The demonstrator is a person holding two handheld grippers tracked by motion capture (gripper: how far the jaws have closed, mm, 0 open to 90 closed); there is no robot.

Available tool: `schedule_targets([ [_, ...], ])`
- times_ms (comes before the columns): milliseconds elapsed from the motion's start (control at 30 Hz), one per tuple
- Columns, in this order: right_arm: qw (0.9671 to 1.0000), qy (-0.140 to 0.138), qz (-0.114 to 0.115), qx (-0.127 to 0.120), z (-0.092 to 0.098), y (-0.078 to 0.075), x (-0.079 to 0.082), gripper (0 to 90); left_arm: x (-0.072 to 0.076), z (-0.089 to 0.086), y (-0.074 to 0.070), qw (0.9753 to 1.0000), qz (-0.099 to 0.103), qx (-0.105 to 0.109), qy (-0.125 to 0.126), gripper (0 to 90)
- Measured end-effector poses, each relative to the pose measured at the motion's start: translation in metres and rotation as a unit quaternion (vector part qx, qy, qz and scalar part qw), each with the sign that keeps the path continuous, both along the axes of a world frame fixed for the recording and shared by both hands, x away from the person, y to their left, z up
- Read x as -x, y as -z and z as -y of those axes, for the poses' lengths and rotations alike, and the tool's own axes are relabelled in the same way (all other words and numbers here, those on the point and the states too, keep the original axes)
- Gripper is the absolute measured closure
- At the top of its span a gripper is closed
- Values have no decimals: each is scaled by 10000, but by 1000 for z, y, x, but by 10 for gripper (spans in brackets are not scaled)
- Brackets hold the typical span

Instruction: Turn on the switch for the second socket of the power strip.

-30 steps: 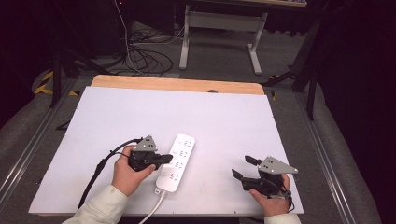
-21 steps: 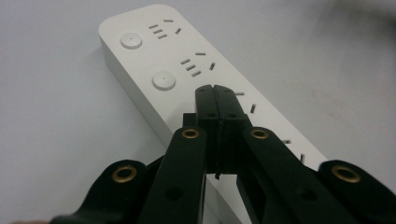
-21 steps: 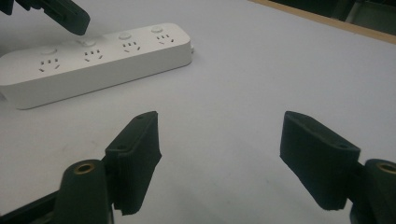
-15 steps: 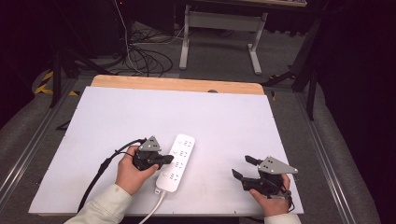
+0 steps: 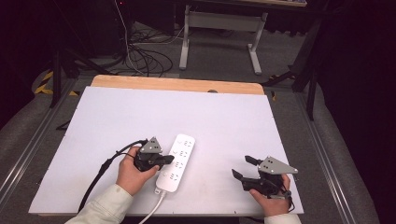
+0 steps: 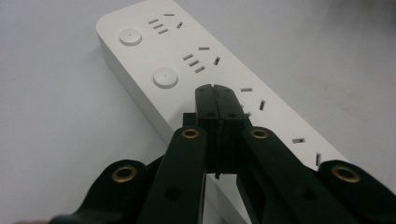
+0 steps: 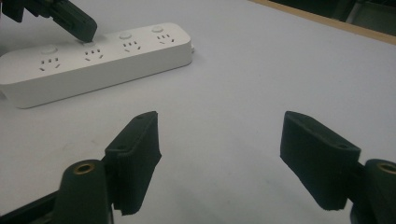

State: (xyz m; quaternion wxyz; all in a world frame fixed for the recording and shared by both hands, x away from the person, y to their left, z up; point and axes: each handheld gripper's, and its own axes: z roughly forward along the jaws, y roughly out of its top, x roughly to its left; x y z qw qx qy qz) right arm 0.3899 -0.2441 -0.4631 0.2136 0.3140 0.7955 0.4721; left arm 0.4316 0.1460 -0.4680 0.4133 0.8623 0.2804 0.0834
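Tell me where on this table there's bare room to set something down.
Bare: the whole far half of the white table up to its wooden edge, and the stretch between the power strip and the right gripper. Crowded: the near left, where the left gripper meets the strip.

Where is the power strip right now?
In the high view, the white power strip lies near the table's front edge, left of centre, with the shut left gripper over it.

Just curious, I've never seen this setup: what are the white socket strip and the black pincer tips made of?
The long white power strip looks like smooth, matte moulded plastic: rounded corners, even sheen. The left gripper tips, shut together, look like dull black rubbery pads; the right gripper shows the same soft-edged blocks, though hard plastic is possible.
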Motion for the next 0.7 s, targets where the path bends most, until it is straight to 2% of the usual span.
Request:
schedule_targets([
  [200,10000,-6,6,7,0,0,0,289,0,-1,1,9998,127,-41,134,900],
  [533,10000,-6,13,5,0,0,0,289,1,0,3,9996,237,-59,132,900],
  [700,10000,-7,16,12,0,0,1,289,1,0,3,9997,222,-73,115,900],
])
